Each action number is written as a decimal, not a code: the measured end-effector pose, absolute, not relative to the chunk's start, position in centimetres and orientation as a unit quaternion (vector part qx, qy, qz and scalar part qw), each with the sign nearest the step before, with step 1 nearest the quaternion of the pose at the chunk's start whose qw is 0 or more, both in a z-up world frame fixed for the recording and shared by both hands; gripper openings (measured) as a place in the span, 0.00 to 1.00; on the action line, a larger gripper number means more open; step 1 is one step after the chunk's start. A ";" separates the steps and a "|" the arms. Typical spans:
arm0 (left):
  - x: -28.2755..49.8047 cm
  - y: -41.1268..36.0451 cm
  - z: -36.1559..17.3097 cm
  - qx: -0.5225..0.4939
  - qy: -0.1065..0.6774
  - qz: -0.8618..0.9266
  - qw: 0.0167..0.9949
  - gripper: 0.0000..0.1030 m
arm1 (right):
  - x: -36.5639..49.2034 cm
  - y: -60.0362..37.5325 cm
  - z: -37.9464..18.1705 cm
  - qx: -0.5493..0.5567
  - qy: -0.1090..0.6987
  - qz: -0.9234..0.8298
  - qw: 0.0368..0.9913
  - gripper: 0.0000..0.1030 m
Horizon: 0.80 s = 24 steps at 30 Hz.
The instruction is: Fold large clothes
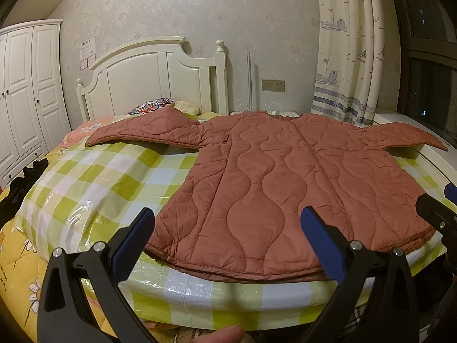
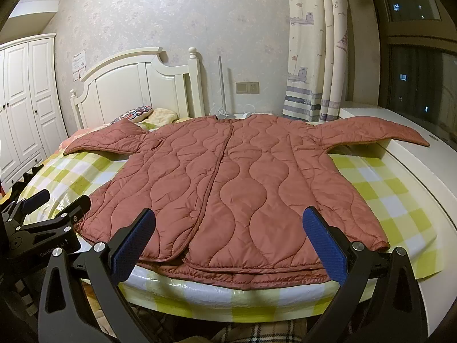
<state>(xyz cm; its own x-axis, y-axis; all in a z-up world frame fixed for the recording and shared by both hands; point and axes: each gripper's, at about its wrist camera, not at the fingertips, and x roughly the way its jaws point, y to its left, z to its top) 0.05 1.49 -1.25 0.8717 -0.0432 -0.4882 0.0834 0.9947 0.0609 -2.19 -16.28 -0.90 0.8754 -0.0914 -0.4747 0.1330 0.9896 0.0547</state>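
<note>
A rust-red quilted jacket point(image 1: 274, 183) point(image 2: 228, 183) lies flat and front up on a green-checked, plastic-covered bed surface point(image 1: 108, 177) point(image 2: 380, 188), both sleeves spread out sideways. Its hem faces me at the near edge. My left gripper point(image 1: 228, 225) hovers open just in front of the hem's left half, nothing between its blue pads. My right gripper point(image 2: 228, 225) hovers open before the hem's middle and right half, also holding nothing. Each gripper shows at the edge of the other's view: the right one point(image 1: 437, 214), the left one point(image 2: 54, 208).
A white headboard point(image 1: 148, 77) and pillows point(image 1: 160, 105) stand at the far end. A white wardrobe point(image 1: 22, 94) is on the left, a curtain point(image 1: 345, 45) and white window ledge point(image 2: 400, 131) on the right. A yellow flowered quilt point(image 1: 17, 260) lies at the near left.
</note>
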 end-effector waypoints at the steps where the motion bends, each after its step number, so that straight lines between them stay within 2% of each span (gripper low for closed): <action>1: 0.0 1.5 -1.3 0.040 0.252 -0.033 0.966 0.98 | -2.2 -16.2 -1.0 0.043 0.243 -0.058 0.967 0.96; 12: 3.2 2.4 -2.5 0.039 0.296 -0.022 0.954 0.98 | -0.6 -19.1 -2.6 0.080 0.269 -0.070 0.957 0.96; 18: 13.0 0.6 -2.6 0.109 0.354 -0.041 0.928 0.98 | 3.6 -25.6 -1.8 0.117 0.290 -0.125 0.942 0.96; 24: 24.2 0.2 -4.5 0.107 0.398 -0.041 0.910 0.98 | 11.0 -36.7 -2.2 0.219 0.304 -0.178 0.910 0.96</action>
